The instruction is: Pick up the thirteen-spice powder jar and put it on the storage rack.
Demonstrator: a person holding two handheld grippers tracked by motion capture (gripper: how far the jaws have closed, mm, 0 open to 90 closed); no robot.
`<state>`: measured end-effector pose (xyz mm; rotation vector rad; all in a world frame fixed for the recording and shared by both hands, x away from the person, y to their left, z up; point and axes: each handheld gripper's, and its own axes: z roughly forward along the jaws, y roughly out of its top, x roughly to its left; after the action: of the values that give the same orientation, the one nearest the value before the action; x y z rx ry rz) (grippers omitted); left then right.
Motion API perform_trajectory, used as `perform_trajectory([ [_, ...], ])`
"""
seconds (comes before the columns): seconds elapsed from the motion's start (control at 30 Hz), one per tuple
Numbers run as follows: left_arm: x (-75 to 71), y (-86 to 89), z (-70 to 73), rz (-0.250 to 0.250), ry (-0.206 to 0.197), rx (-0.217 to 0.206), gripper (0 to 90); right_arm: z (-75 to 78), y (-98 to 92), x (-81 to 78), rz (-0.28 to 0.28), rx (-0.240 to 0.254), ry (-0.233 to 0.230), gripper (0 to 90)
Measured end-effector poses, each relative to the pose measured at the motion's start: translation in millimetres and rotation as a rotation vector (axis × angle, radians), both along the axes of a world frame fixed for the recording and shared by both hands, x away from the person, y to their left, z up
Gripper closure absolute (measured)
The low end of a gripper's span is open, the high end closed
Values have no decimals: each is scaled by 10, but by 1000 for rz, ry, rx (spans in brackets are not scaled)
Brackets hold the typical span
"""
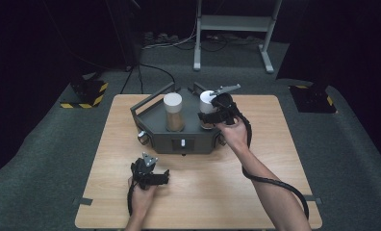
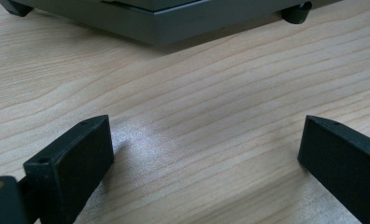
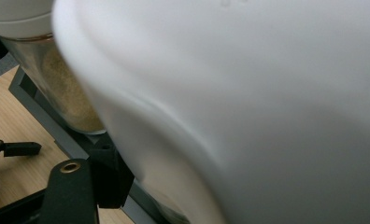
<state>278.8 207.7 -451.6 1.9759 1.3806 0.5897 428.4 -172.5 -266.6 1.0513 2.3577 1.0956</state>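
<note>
A dark grey tray stands at the middle back of the wooden table with two white-lidded jars in it. The left jar holds brownish powder and stands free. My right gripper is shut on the right jar, reaching in from the right. In the right gripper view the white lid sits very close, with one black finger against it and the other jar behind. My left gripper rests low on the table before the tray, open, with bare wood between its jaws.
The tray's front edge lies a short way ahead of the left gripper. Bare wood surrounds the tray on both sides. A metal stand and cables are on the floor beyond the table.
</note>
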Motion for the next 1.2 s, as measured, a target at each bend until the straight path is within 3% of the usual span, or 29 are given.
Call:
perform_trajectory([
  [1.2, 2, 1, 2, -2, 0, 3, 33, -79, 143, 98, -10, -11, 21, 301],
])
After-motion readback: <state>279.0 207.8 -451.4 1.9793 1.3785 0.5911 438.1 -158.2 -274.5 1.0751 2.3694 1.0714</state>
